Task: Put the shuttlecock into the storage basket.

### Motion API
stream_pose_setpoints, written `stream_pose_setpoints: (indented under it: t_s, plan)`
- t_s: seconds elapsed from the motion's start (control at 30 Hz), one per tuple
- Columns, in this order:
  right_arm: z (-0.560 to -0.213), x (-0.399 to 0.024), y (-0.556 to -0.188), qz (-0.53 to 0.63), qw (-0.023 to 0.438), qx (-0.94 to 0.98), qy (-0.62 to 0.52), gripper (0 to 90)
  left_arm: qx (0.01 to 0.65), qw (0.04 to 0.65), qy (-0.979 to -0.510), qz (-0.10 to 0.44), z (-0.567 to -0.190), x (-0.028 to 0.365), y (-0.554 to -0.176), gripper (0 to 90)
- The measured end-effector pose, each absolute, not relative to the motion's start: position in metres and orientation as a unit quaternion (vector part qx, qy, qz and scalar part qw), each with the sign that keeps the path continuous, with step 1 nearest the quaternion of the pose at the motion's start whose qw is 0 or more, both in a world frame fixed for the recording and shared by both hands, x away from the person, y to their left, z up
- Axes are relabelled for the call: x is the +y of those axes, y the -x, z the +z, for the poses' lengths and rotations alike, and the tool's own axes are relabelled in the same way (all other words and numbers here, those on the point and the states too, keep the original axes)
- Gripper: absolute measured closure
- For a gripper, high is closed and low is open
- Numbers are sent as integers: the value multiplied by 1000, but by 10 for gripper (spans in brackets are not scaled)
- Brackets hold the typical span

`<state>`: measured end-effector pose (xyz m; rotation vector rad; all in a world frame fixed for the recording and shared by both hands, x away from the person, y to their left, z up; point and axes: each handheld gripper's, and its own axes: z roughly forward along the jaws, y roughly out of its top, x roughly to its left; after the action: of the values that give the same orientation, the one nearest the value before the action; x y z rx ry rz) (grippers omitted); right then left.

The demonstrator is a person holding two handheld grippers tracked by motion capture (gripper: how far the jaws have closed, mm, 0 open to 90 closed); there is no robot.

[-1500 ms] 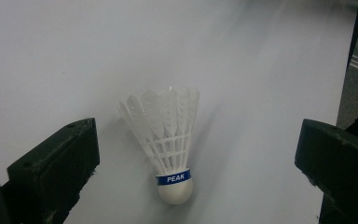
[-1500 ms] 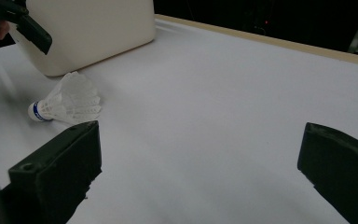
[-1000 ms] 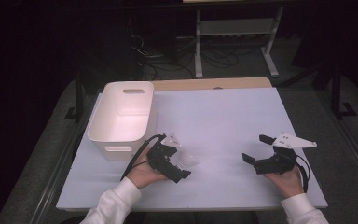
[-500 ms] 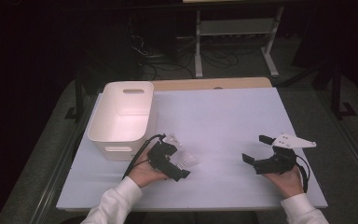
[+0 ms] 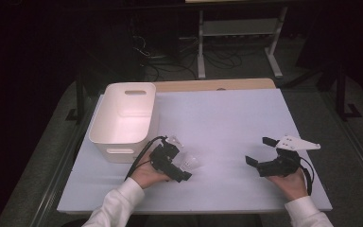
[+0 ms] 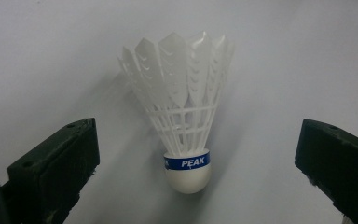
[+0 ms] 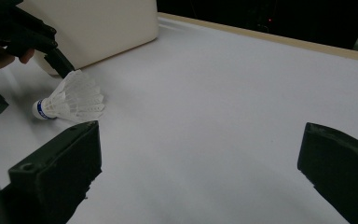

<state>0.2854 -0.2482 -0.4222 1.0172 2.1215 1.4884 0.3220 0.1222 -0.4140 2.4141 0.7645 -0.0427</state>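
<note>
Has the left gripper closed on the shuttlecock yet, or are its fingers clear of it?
Apart. In the left gripper view the shuttlecock lies on the white table between the two fingers, with bare table showing on both sides of it.

A matt white sheet point(image 5: 227, 123) is laid over the table; the shuttlecock point(image 6: 182, 107) is ribbed white plastic.

One shuttlecock point(image 6: 186, 126), one white bin point(image 5: 123, 119), two tongs.
</note>
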Motion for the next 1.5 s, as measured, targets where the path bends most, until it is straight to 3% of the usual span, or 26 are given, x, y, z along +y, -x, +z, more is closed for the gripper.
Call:
stream_pose_setpoints:
  t_s: [0.3,0.57,1.5]
  plan:
    - [-422,-247,-285,526,176,752,-356,0,299,288,-909,-22,-417,121,-323,3]
    - [-421,-245,-284,524,174,755,-353,0,303,287,-908,-26,-418,122,-325,71]
    - [-421,-245,-284,525,176,754,-353,0,298,269,-916,-23,-421,120,-323,488]
